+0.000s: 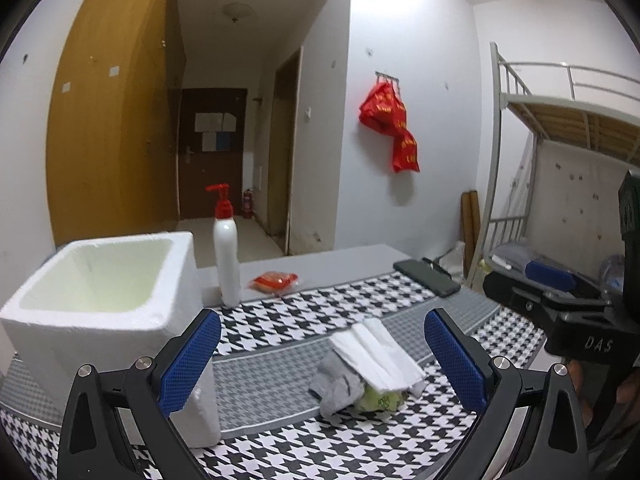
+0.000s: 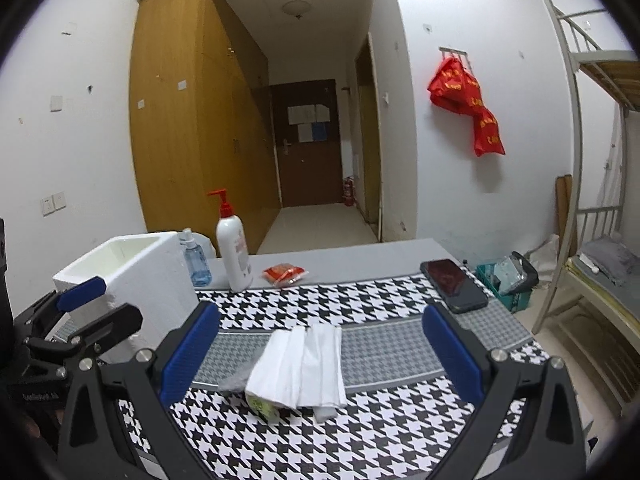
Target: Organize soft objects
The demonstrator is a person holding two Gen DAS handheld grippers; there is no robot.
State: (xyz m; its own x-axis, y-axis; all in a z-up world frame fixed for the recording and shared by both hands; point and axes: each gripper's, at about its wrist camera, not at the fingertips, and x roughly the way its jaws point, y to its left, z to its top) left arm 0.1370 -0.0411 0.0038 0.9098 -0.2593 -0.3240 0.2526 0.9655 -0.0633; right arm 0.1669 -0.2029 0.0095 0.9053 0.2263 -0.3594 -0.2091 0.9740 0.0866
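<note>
A small pile of soft things lies on the houndstooth tablecloth: a folded white cloth on top, a grey sock and a yellow-green item under it. In the right wrist view the white cloth covers most of the grey sock. My left gripper is open and empty, the pile between its blue pads. My right gripper is open and empty, also straddling the pile. A white foam box stands open at the left; it also shows in the right wrist view.
A white pump bottle with a red top, a red packet and a black phone sit at the table's far side. A small blue bottle stands behind the box. A metal bunk bed stands to the right.
</note>
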